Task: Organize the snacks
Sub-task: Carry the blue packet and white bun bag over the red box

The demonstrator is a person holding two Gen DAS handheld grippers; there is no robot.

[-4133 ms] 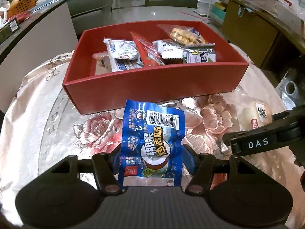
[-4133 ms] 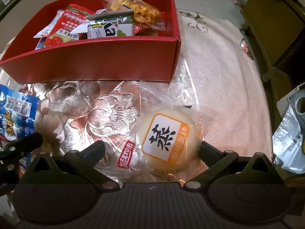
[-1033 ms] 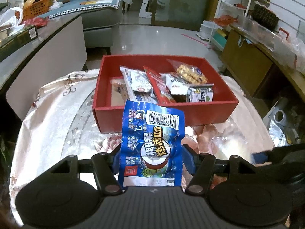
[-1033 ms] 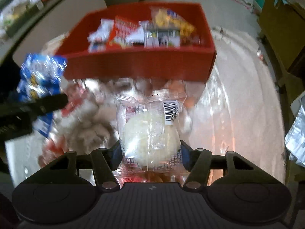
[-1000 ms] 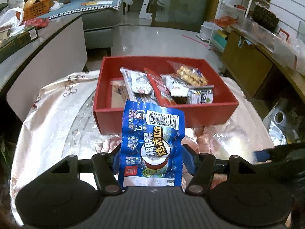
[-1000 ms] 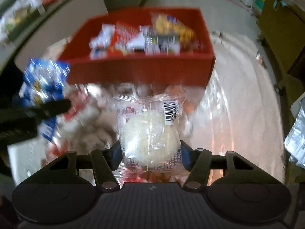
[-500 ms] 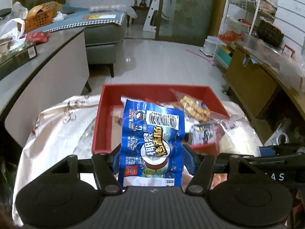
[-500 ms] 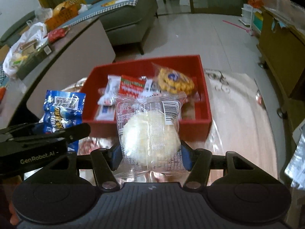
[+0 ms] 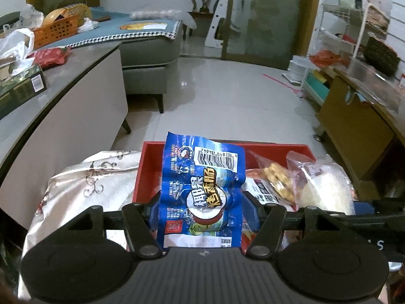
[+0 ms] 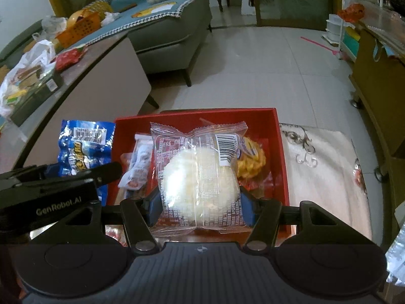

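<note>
The left tool [image 9: 201,209] grips a blue snack packet [image 9: 202,190]; the right tool [image 10: 200,204] grips a clear-wrapped pastry [image 10: 200,177]. Both hover over the red box [image 10: 281,157] at twelve o'clock. The slick wrappers could slip, and the crowded tools could collide.

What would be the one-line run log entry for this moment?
left gripper: shut on blue foil snack packet | right gripper: shut on clear-wrapped round white cake | both over red cardboard box

grey sofa [image 9: 149,58], glossy tiled floor [image 9: 227,88], wooden cabinet [image 9: 354,116] right.
</note>
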